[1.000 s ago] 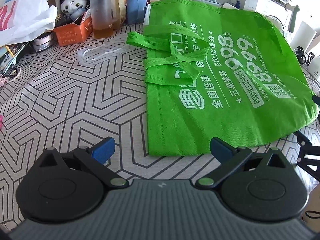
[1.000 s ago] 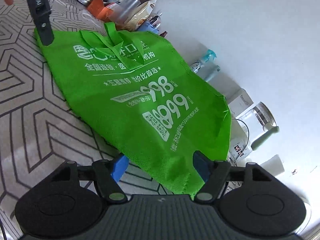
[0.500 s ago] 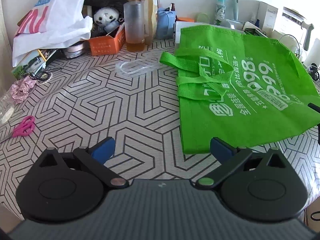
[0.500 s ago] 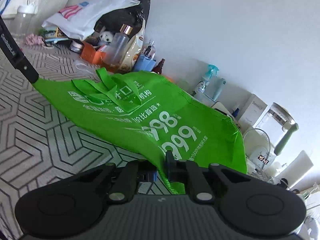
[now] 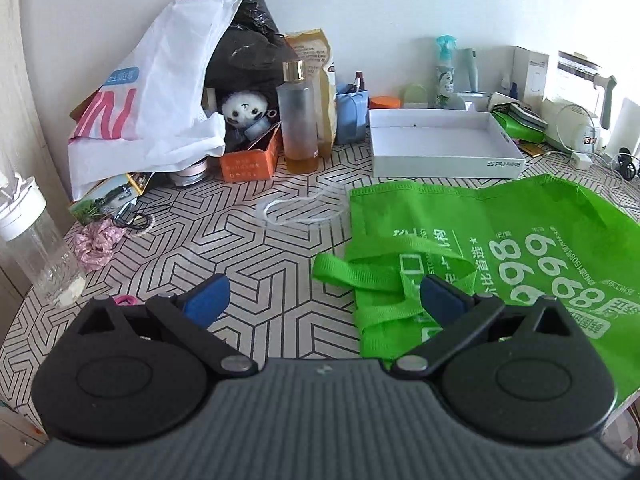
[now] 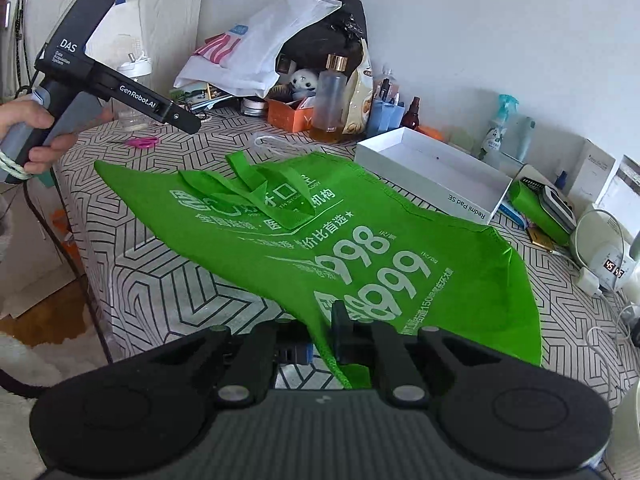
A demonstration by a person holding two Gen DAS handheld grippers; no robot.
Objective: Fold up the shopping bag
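A green non-woven shopping bag (image 5: 512,240) with white print lies flat on the patterned table, its handles (image 5: 384,276) folded onto it. In the right wrist view the bag (image 6: 360,248) has its near corner lifted. My right gripper (image 6: 320,336) is shut on that near bottom corner and holds it above the table. My left gripper (image 5: 320,300) is open and empty, above the table just left of the bag's handle end. It also shows in the right wrist view (image 6: 176,114), held in a hand, raised clear of the bag.
A white box lid (image 5: 440,144) lies behind the bag. Clutter lines the back wall: white plastic bag (image 5: 160,96), orange box (image 5: 248,160), tall bottle (image 5: 298,120), spray bottle (image 5: 446,76). Pink scissors (image 6: 142,142) and a clear bottle (image 5: 32,236) sit at the left edge.
My right gripper closed on the bag's near corner and lifted it, dragging the bag. My left gripper stayed open and pulled back and up, away from the bag.
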